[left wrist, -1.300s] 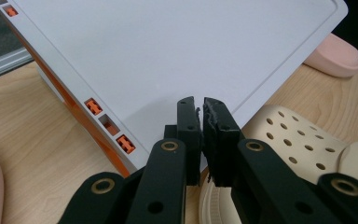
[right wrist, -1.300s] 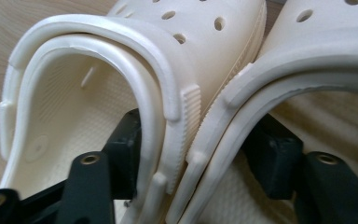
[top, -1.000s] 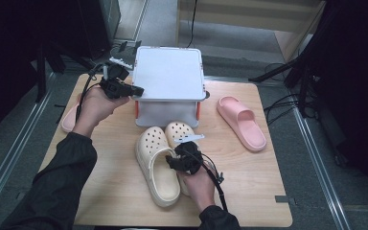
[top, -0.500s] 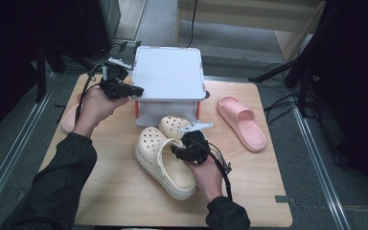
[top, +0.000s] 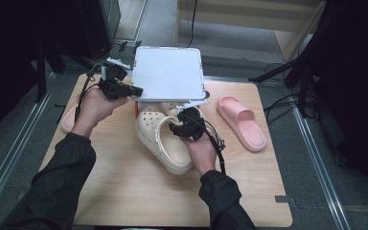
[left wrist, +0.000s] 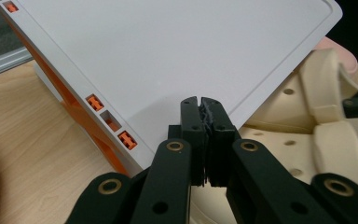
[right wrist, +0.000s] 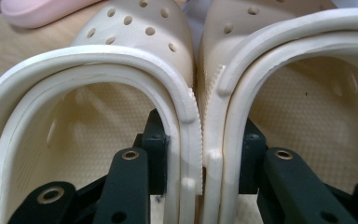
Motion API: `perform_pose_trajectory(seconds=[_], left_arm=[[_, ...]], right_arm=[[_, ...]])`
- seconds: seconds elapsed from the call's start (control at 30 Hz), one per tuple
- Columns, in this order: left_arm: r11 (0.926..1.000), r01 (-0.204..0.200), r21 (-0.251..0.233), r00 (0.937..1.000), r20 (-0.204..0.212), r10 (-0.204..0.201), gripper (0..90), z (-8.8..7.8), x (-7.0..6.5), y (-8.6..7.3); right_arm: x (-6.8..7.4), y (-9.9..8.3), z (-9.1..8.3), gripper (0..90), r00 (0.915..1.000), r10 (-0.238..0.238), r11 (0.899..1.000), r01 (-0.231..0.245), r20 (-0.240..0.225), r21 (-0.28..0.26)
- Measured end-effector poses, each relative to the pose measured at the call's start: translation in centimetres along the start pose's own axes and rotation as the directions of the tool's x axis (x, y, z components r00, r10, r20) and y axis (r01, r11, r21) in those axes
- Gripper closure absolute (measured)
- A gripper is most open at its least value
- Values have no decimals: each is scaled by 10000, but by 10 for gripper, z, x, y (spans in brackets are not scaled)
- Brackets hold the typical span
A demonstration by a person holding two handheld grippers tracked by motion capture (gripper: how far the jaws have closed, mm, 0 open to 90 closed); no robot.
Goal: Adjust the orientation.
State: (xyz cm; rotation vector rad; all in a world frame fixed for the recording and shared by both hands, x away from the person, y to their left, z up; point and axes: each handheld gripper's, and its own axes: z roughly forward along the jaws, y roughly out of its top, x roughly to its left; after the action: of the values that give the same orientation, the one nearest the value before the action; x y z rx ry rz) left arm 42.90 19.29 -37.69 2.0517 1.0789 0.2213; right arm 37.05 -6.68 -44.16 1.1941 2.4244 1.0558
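— While the high view is up, what are the two hands doing?
— The left gripper (top: 135, 91), left of centre in the upper half of the frame, is pinching the near left edge of the white lid (top: 168, 73) of the box, and the lid is sitting raised above the table (top: 124, 191). The right gripper (top: 178, 125), at the centre, is clamping the pair of cream clogs (top: 165, 143), whose toes are lying under the lid's lower edge. A pink slide (top: 242, 122) is lying right of centre, well apart from the clogs.
— And the left gripper view?
— Its jaws are standing fully together at the lower centre, biting the lid (left wrist: 168, 60) at its edge. The box's orange wall (left wrist: 98, 144) is showing below the lid at the left, and the clogs (left wrist: 317, 135) are lying at the right (partly under the lid's corner).
— The right gripper view?
— One jaw is sitting inside each clog, pressing the two touching inner side walls (right wrist: 200, 135) together at the centre of the frame; the jaws are standing about half apart. The toes are pointing to the top of the frame, and the pink slide (right wrist: 42, 11) is lying at the upper left.
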Motion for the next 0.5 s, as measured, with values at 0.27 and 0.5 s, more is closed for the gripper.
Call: perform_pose_trajectory(seconds=[0.27,0.5], left_arm=[[10000,23,35,10000,36,-23,882,0,1,0],[10000,-6,49,10000,38,6,881,-1,1,0]], right_arm=[[-6,13,29,652,9988,273,9996,-271,404,-45],[-7,15,43,650,9945,446,9990,-437,943,-121]])
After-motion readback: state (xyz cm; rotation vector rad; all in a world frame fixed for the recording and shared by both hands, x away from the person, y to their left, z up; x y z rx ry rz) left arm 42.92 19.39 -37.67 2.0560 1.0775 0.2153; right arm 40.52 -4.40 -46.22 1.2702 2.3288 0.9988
